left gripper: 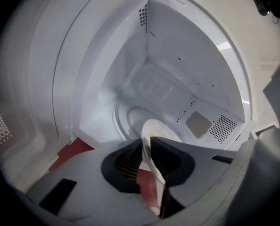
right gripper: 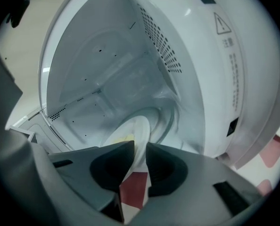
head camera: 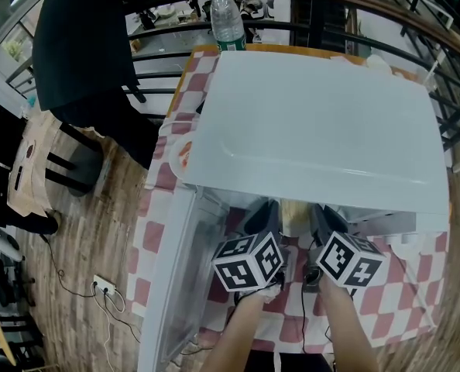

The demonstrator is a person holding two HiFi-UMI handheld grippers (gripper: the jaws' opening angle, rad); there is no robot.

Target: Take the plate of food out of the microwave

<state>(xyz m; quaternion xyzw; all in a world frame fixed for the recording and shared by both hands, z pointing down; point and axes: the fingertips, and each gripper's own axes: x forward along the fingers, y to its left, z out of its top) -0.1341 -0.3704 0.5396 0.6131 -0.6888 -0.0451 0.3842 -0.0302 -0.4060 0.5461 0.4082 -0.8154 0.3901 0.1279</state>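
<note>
The microwave (head camera: pixel 315 122) is finished in smooth, glossy white enamel inside and out; the plate (right gripper: pixel 130 131) is seen glazed and shiny (ceramic, apparently); the tablecloth (head camera: pixel 400 301) is matt cloth, the floor (head camera: pixel 98 223) grained wood planking

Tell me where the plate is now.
The plate sits at the microwave mouth, low in the middle of the head view, its rim between the jaws of the left gripper and the right gripper.
</note>
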